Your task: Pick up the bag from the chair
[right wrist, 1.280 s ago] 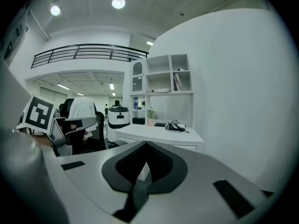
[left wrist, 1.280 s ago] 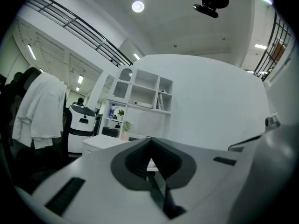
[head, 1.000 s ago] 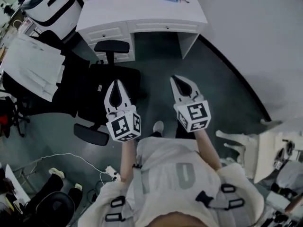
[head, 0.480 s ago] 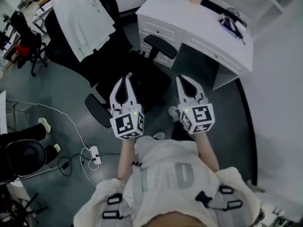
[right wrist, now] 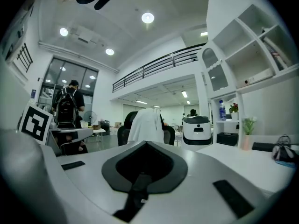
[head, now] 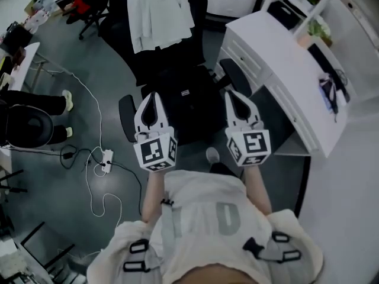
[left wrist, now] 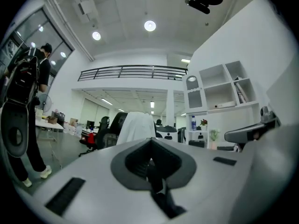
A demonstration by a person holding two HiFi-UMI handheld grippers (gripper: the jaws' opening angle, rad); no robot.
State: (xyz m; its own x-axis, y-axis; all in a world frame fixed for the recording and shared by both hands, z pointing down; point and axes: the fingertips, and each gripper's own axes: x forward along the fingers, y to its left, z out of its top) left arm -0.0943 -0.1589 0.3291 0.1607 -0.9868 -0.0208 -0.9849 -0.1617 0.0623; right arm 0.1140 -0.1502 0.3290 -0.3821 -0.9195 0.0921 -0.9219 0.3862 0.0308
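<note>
**Bag** [head: 185, 99]: black and soft-looking, carrying a small pale label. It is lying on the seat of the chair [head: 127, 118], between the two armrests and straight ahead of the person. It is blending into the black seat, so its edges and any handle are not showing clearly.

**Left gripper** [head: 151, 97]: hovering over the near left part of the seat and pointing toward the far side. Its fingers are sitting together with nothing between them.

**Right gripper** [head: 233, 94]: hovering over the near right part of the seat, beside the right armrest. Its fingers are likewise pressing together and are empty.

**Surroundings:**
- A white garment [head: 159, 10] is hanging over a black chair back at the far side. Whether it is the same chair cannot be told.
- A white desk [head: 278, 64] is standing just right of the chair.
- A power strip [head: 106, 156] with its cable is lying on the floor at the left.

**Hazards, as judged:**
- Both sets of fingers are needing to part before any grip. Coming down closed, they are likely to be only prodding the bag.
- With black on black, a gripper is risking a pinch of seat fabric or a loose fold, leaving the bag sagging or slipping out.
- The armrests are narrowing the approach, and a knock is likely to be swivelling or rolling the chair away.
- A wide lift to the right is risking the desk edge.
- A step to the left is risking the cable.
</note>
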